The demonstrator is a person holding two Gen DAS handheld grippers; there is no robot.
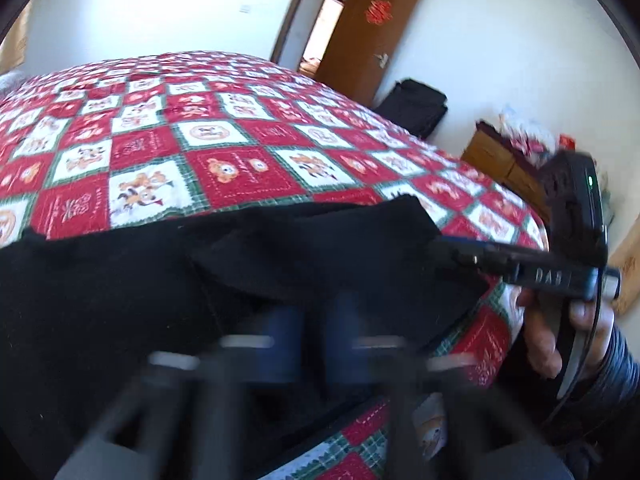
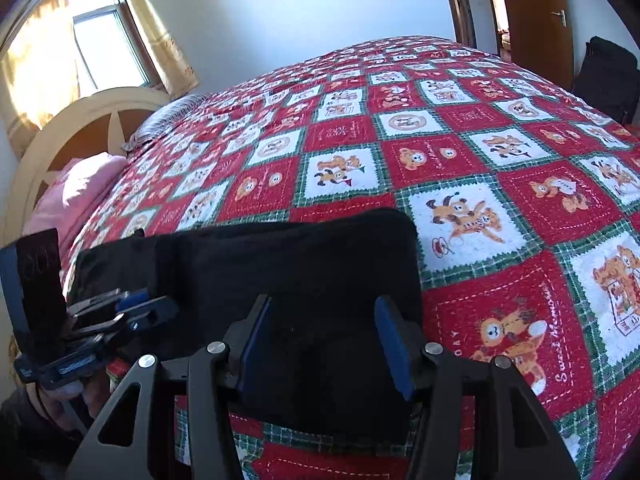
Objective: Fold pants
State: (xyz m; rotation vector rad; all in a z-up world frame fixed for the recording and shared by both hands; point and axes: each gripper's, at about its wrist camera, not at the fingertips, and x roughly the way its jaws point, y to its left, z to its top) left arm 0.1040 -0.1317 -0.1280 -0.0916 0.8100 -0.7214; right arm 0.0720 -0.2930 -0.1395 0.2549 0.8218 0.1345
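Right gripper (image 2: 322, 344), jaws spread wide, hovering over folded black pants (image 2: 280, 264) on red patchwork quilt (image 2: 500, 168) near bed edge; left gripper (image 1: 308, 344) blurred, jaws nearly together, grip unclear.

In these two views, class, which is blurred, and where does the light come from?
Left wrist view: motion blur smears the left tool; the pants show as a flat black mass. Right wrist view: sharp, with sun glaring through the window. Both bend the quilt.
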